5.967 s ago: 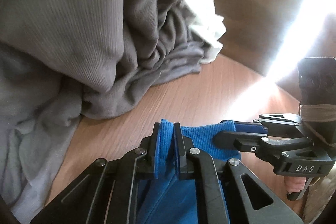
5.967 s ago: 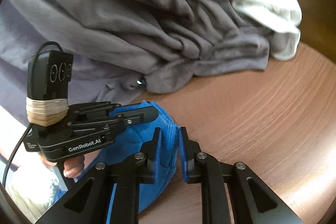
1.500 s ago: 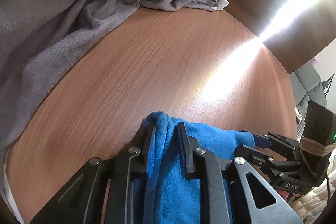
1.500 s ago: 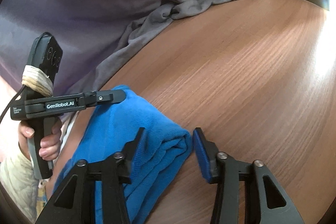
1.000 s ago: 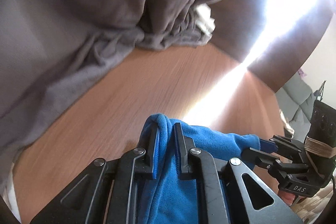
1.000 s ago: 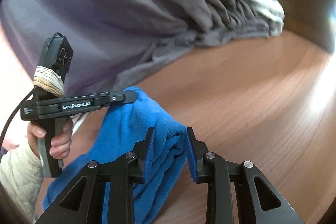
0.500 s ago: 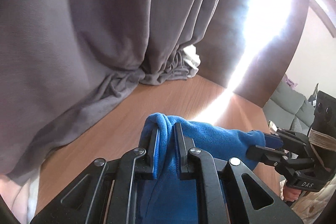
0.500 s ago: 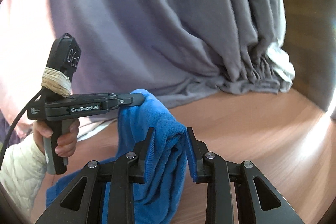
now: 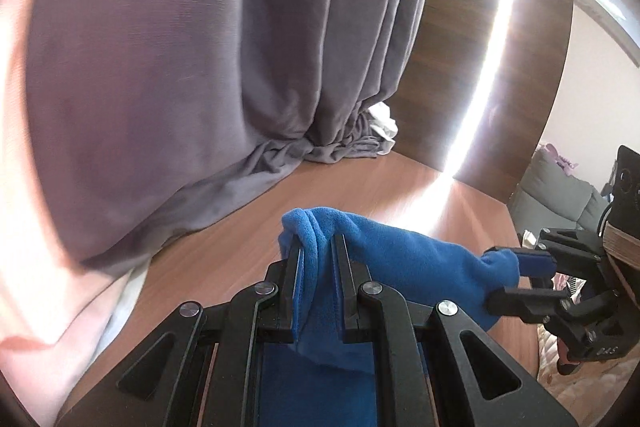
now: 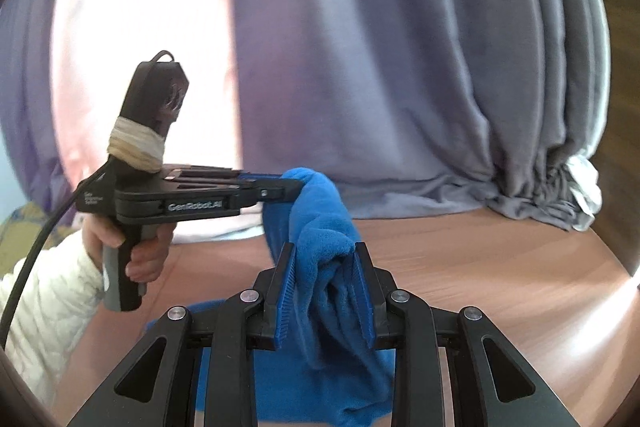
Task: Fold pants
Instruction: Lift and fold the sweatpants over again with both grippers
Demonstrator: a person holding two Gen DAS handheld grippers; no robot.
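The blue fleece pants (image 9: 404, 263) hang between my two grippers, lifted above the wooden table (image 9: 224, 251). My left gripper (image 9: 318, 247) is shut on one bunched end of the pants. My right gripper (image 10: 325, 259) is shut on the other bunched end (image 10: 320, 227), with the cloth draping down below it. In the left wrist view the right gripper (image 9: 520, 267) shows at the right, clamped on the pants. In the right wrist view the left gripper (image 10: 296, 187) shows at the left, clamped on the pants' top.
A grey curtain (image 9: 200, 67) hangs behind the table, pooled on it at the back (image 10: 520, 203) with a white cloth (image 10: 584, 187). A dark wood panel (image 9: 520, 67) stands at the right. A grey sofa (image 9: 560, 191) is beyond the table edge.
Both grippers have risen, lifting the blue pants off the table. The right gripper, open 1.5 s ago, has shut on the pants. The views now tilt up to the curtain.
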